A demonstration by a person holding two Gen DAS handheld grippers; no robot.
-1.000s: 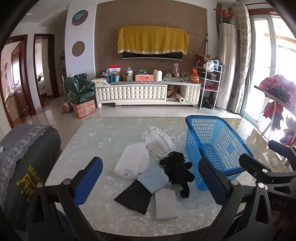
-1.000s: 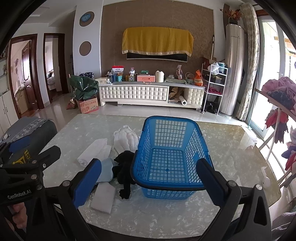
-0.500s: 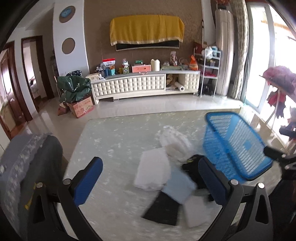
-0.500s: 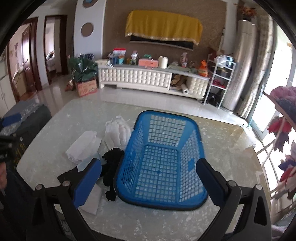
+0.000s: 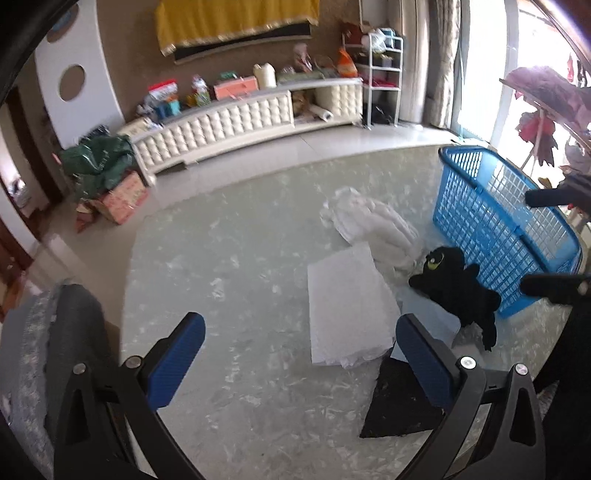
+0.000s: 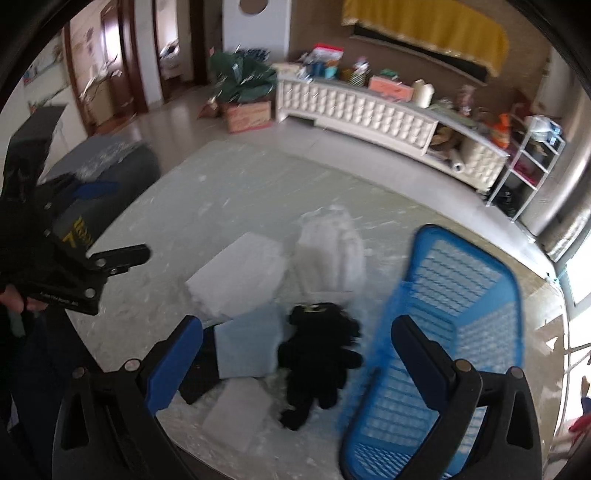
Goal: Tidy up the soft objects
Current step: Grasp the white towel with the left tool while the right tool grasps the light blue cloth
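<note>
On the table [image 5: 240, 229], both grippers gape empty; black plush toy [image 5: 452, 286] lies at the blue basket's [image 5: 491, 221] seven o'clock.

I see a living rm w/ a brown wall [image 5: 122, 48] at the back, a yellow cloth [image 5: 236, 18] hung across it. Below runs a long white padded cabinet [image 5: 221, 125], cluttered on top. Pale tiled floor [image 5: 332, 140]. White wire shelf [image 5: 382, 77] on the right, curtain [image 5: 443, 62] beside a bright window [image 5: 480, 74]. Dark wood doorways [image 6: 129, 55] at left.
</note>
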